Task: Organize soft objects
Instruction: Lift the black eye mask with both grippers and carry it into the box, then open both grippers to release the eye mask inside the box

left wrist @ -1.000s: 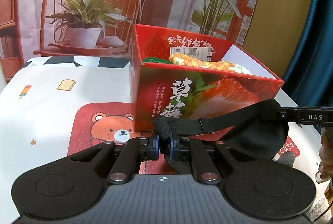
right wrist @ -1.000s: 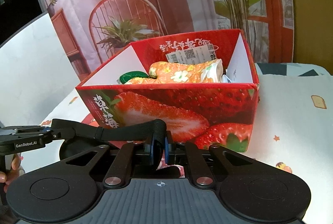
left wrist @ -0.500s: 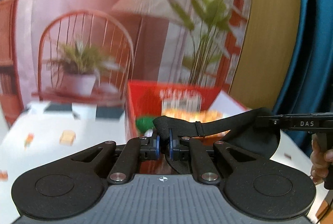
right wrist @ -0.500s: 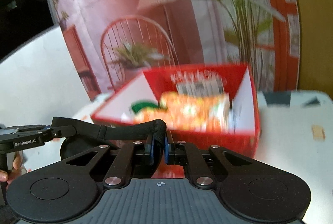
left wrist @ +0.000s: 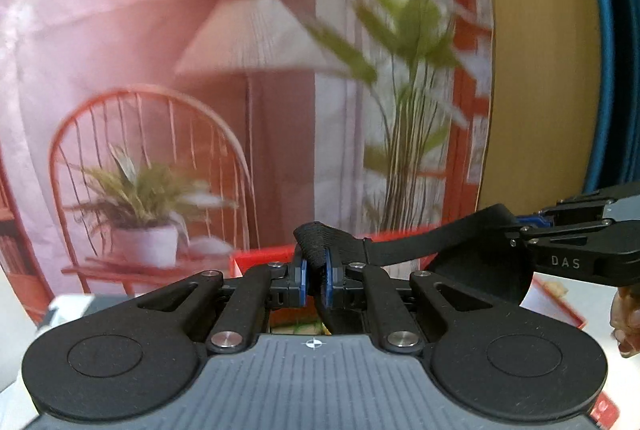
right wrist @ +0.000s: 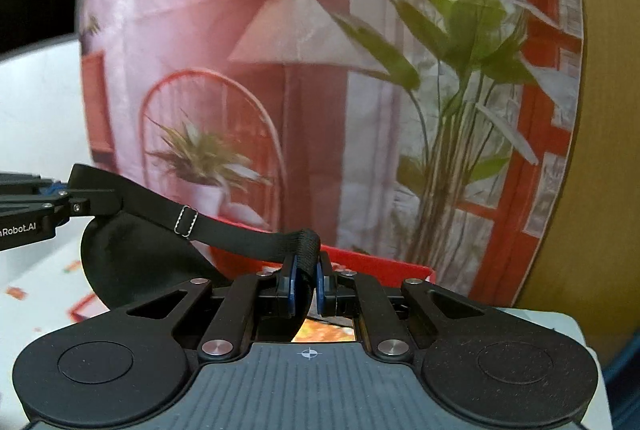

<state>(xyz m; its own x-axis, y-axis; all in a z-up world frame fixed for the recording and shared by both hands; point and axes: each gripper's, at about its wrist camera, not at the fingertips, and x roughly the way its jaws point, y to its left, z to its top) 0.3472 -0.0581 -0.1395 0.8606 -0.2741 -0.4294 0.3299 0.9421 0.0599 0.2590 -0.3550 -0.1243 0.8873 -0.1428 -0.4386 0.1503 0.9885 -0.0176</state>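
Note:
A black eye mask (left wrist: 476,262) with an elastic strap hangs stretched between my two grippers, above the red strawberry box (left wrist: 264,257). My left gripper (left wrist: 315,280) is shut on one end of the strap. My right gripper (right wrist: 305,284) is shut on the other end; the mask pad (right wrist: 136,262) hangs to its left. The box's red rim (right wrist: 376,262) shows just behind the right fingers, with an orange floral soft item (right wrist: 324,333) seen below through the gap. In each view the other gripper shows at the edge, in the left view (left wrist: 580,250) and in the right view (right wrist: 36,210).
A printed backdrop (left wrist: 240,70) with a chair, lamp and plants stands behind the box. A white patterned tablecloth (right wrist: 36,282) lies below. A yellow wall and blue curtain (left wrist: 616,50) are at the right.
Both grippers have risen with the eye mask, from table level in front of the box to above its rim. The box has dropped low in both views.

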